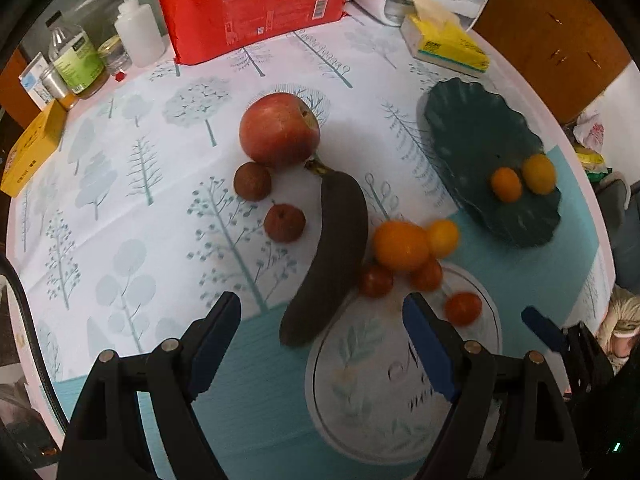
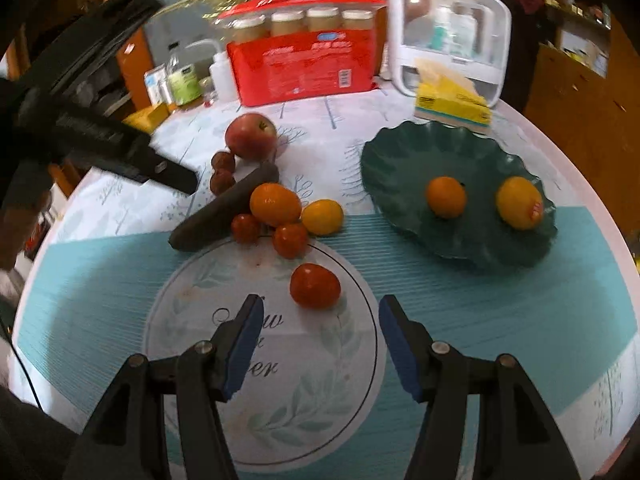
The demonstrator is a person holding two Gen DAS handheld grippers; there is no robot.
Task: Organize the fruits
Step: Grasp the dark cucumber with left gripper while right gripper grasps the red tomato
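A dark green scalloped plate (image 2: 400,148) holds an orange fruit (image 2: 446,197) and a yellow fruit (image 2: 519,202); it also shows in the left wrist view (image 1: 460,120). On the tablecloth lie a red apple (image 1: 279,130), two brown lychees (image 1: 252,181), a blackened banana (image 1: 332,256), an orange (image 1: 401,245), a small yellow fruit (image 2: 322,216) and red tomatoes (image 2: 315,285). My left gripper (image 1: 322,320) is open over the banana's near end. My right gripper (image 2: 318,322) is open, just before the nearest tomato.
At the table's back stand a red pack of paper cups (image 1: 256,0), a white appliance (image 2: 448,32), a yellow tissue pack (image 1: 444,42), bottles (image 1: 76,60) and a yellow box (image 1: 32,152). The left gripper's finger (image 2: 160,168) shows in the right wrist view.
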